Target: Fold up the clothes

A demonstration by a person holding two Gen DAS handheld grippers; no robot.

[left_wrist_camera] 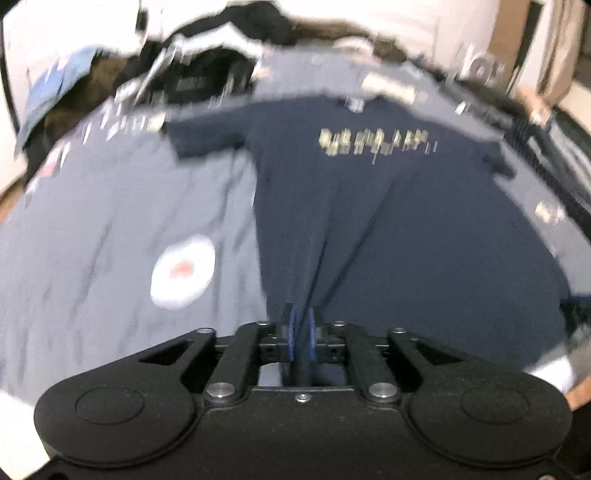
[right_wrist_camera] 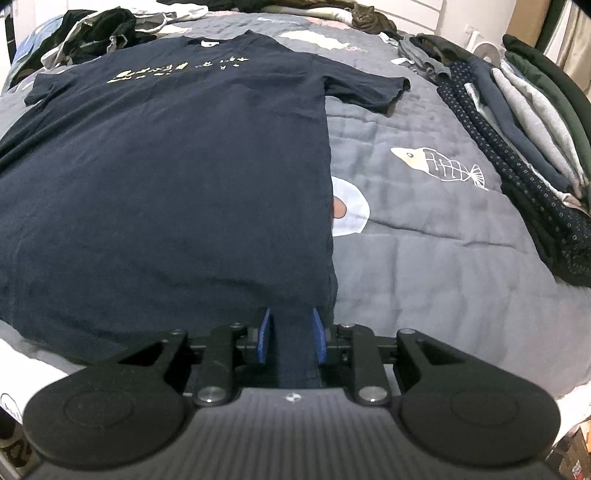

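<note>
Left tool point(left_wrist_camera: 302, 334) clamped on the shirt point(left_wrist_camera: 369, 221) hem — cloth bunched into a ridge between the blue pads, drawn taut up toward the chest print. Left-wrist view blurred, so detail beyond that hard to read. Shirt spread flat on the bed point(left_wrist_camera: 92, 229), collar far, hem near, long axis running straight away from both tools.

Right tool point(right_wrist_camera: 291, 339) at the other hem corner, near the shirt's right side edge. A strip of navy cloth between its pads, pads set noticeably wider apart than on the left; looks like a grip on the hem, though less tight a pinch. Right sleeve stretched out flat toward the folded stack point(right_wrist_camera: 517, 129) at the bed's right side. Loose pile of clothes point(right_wrist_camera: 92, 29) beyond the left sleeve.

Judged from this: both hem corners in hand, collar lying dead ahead of each tool — so the likely fold carries hem forward along the long axis onto the chest. Neither hand nearer; both level at the hem.
</note>
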